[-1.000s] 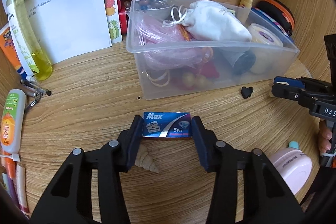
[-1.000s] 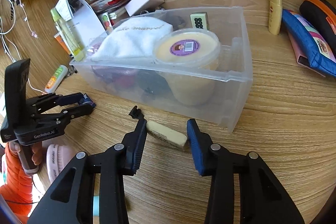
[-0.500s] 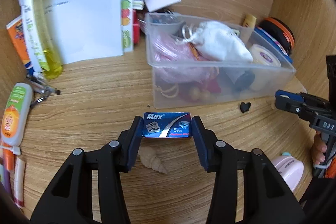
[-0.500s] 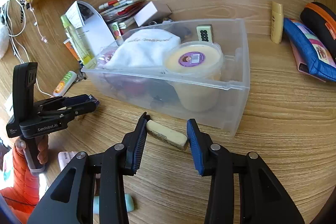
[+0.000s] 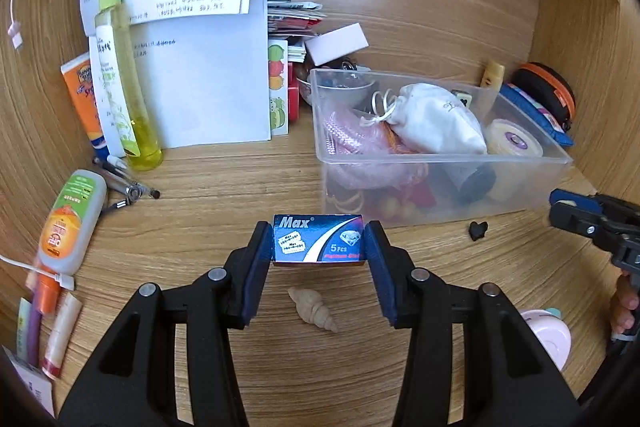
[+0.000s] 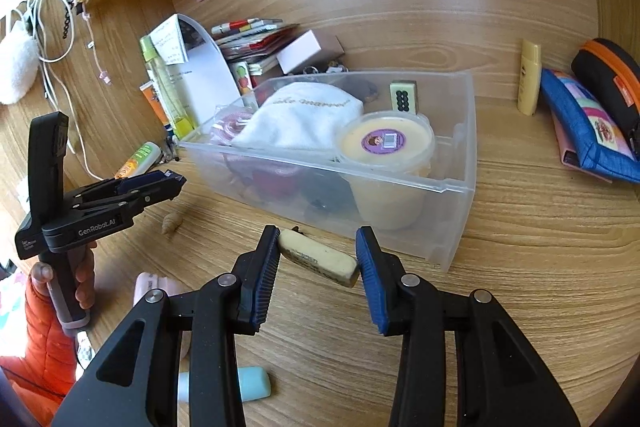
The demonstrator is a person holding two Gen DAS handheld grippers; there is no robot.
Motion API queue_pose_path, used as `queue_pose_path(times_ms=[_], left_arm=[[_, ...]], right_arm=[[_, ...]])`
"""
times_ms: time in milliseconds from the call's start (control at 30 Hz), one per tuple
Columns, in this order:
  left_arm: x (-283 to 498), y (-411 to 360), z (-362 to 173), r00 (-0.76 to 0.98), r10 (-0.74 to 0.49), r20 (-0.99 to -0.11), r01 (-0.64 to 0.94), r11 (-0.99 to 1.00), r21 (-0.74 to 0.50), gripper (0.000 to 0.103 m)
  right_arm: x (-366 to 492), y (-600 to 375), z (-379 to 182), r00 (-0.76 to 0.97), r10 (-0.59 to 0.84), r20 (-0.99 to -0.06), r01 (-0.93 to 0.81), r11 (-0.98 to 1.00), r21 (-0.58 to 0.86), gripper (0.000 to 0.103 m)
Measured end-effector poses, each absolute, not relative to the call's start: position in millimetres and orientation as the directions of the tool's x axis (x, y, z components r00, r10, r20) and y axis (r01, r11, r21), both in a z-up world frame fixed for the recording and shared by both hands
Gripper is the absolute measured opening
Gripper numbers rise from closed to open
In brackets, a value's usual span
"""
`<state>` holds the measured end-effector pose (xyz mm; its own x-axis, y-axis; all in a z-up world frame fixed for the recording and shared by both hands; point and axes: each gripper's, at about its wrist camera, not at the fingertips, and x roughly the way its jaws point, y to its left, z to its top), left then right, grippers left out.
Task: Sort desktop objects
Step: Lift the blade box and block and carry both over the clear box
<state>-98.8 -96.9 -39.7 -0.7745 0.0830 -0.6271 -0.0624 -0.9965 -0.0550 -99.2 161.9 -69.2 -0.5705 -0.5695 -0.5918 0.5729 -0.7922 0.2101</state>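
My left gripper point(image 5: 319, 241) is shut on a blue "Max" razor-blade box point(image 5: 318, 238) and holds it above the wooden desk, in front of the clear plastic bin point(image 5: 440, 163). My right gripper point(image 6: 317, 259) is shut on a cream eraser point(image 6: 318, 258), held above the desk just in front of the bin point(image 6: 460, 163). The bin holds a white pouch point(image 5: 436, 121), a round tub point(image 6: 386, 143), a tile and pink items. The left gripper also shows in the right wrist view point(image 6: 172, 183).
A seashell point(image 5: 312, 307) and a black heart piece point(image 5: 478, 229) lie on the desk. Bottles, tubes and pens point(image 5: 76, 219) crowd the left side. Papers and booklets stand behind. Pouches point(image 6: 588, 123) and a yellow tube point(image 6: 529, 83) lie at the right. A pink device point(image 5: 548, 337) sits near front.
Both grippers have risen and pulled back with their objects; the razor-blade box and the eraser are now higher above the desk, and more of the back wall shows.
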Motion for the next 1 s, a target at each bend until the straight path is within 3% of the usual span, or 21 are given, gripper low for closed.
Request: queue_pose_path(times_ms=[500, 1000], left_arm=[[-79.5, -84.9, -10.2, -0.823, 0.133, -0.553, -0.109, -0.991, -0.075, 0.047], [-103.8, -64.1, 22.0, -0.841, 0.206, -0.500, -0.202, -0.977, -0.062, 0.047]], right_arm=[[-76.1, 170.7, -41.1, -0.597, -0.600, -0.532, 0.610, -0.770, 0.184, 0.036], [-106.3, 171.3, -18.5, -0.635, -0.591, -0.498, 0.589, -0.787, 0.182, 0.036]])
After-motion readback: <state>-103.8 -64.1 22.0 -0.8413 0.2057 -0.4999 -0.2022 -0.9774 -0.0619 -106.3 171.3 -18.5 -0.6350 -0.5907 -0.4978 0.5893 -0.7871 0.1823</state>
